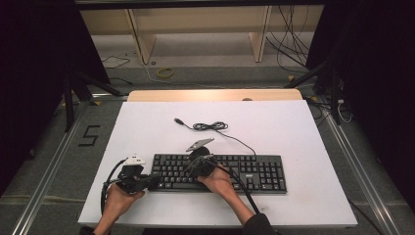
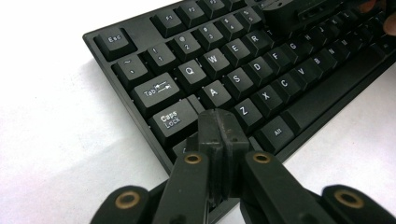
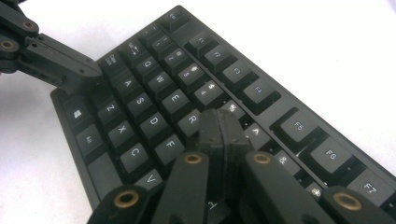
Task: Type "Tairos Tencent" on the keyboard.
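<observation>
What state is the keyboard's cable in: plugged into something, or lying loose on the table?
Loose. The cable runs from the keyboard into a small bundle, and its plug lies free on the white table.

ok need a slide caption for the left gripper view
Shut left tongs poised over the left end of a black keyboard, tips by the Caps Lock key.
</observation>
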Demonstrator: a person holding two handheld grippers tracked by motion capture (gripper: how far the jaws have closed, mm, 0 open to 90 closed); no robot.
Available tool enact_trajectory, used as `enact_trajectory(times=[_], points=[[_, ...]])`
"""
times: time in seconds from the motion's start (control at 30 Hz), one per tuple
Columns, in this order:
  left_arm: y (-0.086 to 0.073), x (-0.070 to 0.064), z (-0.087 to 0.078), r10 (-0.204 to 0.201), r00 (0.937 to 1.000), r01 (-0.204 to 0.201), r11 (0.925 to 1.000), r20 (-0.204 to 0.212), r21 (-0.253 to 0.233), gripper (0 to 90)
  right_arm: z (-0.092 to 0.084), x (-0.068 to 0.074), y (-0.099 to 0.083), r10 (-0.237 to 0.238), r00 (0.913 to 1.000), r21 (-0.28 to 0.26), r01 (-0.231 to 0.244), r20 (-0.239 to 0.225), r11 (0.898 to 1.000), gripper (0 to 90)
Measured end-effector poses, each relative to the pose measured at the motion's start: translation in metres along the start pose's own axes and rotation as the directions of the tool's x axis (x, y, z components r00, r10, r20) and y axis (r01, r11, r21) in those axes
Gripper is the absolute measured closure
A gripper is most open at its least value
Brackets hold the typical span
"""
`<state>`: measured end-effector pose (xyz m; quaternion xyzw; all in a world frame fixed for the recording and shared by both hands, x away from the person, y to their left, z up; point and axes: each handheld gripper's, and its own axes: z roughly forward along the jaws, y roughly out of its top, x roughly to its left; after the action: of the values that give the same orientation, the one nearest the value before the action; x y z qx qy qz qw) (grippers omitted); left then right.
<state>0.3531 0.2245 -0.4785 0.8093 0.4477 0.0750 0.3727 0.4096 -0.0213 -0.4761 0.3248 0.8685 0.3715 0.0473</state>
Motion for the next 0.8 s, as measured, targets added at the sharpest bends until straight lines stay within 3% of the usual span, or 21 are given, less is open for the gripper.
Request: enact_trajectory(times=[0.37,0.8], points=[[0.004,-0.004,-0.006,0.003,0.9993,0.0,0.9966,0.038,-0.082,80.6,-0.019,-0.004,-0.003,0.017,0.9996,-0.074,-0.018,-0.022,0.997,82.7],[0.007,-0.004,-0.007,-0.023,0.9973,0.032,0.9905,0.07,-0.134,55.9,-0.033,-0.005,-0.004,0.02,0.9989,-0.108,-0.025,-0.041,0.994,75.8]])
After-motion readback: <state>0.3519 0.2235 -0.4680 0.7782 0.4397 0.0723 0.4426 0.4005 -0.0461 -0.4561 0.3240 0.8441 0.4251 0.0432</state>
